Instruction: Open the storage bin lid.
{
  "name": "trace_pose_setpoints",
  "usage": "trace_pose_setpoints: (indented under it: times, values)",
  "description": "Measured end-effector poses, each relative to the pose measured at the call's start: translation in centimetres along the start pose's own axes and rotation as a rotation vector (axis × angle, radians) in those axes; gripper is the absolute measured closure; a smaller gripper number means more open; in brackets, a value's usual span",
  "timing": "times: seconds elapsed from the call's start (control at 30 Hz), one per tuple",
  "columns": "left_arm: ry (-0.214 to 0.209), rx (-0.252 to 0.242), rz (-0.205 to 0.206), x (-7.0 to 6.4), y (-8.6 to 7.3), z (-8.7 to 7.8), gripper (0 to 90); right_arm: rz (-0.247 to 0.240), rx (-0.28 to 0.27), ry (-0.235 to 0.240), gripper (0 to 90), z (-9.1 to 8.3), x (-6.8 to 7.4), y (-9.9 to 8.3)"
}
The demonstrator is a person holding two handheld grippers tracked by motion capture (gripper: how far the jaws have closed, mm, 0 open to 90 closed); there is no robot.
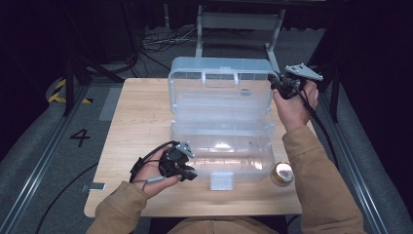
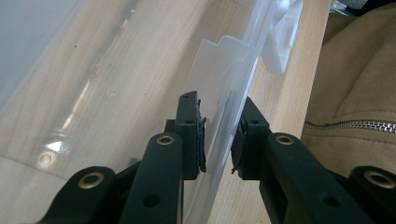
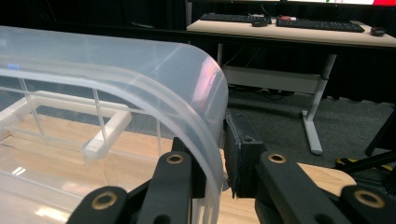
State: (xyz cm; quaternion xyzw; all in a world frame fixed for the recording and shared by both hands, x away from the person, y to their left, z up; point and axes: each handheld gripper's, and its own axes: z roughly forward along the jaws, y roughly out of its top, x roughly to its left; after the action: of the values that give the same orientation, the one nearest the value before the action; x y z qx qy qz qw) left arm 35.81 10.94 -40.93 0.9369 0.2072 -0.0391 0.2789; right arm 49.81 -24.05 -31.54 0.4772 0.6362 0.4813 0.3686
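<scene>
Clear plastic box point(image 1: 221, 141) at frame centre, lid point(image 1: 219, 85) raised and inside empty; left gripper point(image 1: 187, 173) clamps its front wall, right gripper point(image 1: 276, 84) clamps the lid's upper-right corner.

Clear glossy plastic box point(image 1: 221, 122) — smooth — on matt pale wood-grain table point(image 1: 141, 117).

Raised lid point(image 1: 220, 85) walls the far side; tape roll point(image 1: 282, 173) crowds front right
</scene>
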Motion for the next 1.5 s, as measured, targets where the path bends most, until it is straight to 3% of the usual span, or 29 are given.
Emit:
trace_pose_setpoints:
  times: [0.53,1.03,1.5]
  values:
    - [0.006,0.020,-0.023,-0.1,0.2,0.1,74.9,0.019,0.014,-0.009,81.2,2.1,-0.4,0.1]
    - [0.018,0.004,-0.038,-0.2,0.0,0.1,74.3,0.044,0.064,0.017,81.1,4.2,-1.3,0.3]
    - [0.030,0.004,-0.026,-0.3,0.0,0.2,74.3,0.048,0.081,0.043,80.5,5.5,-1.9,0.0]
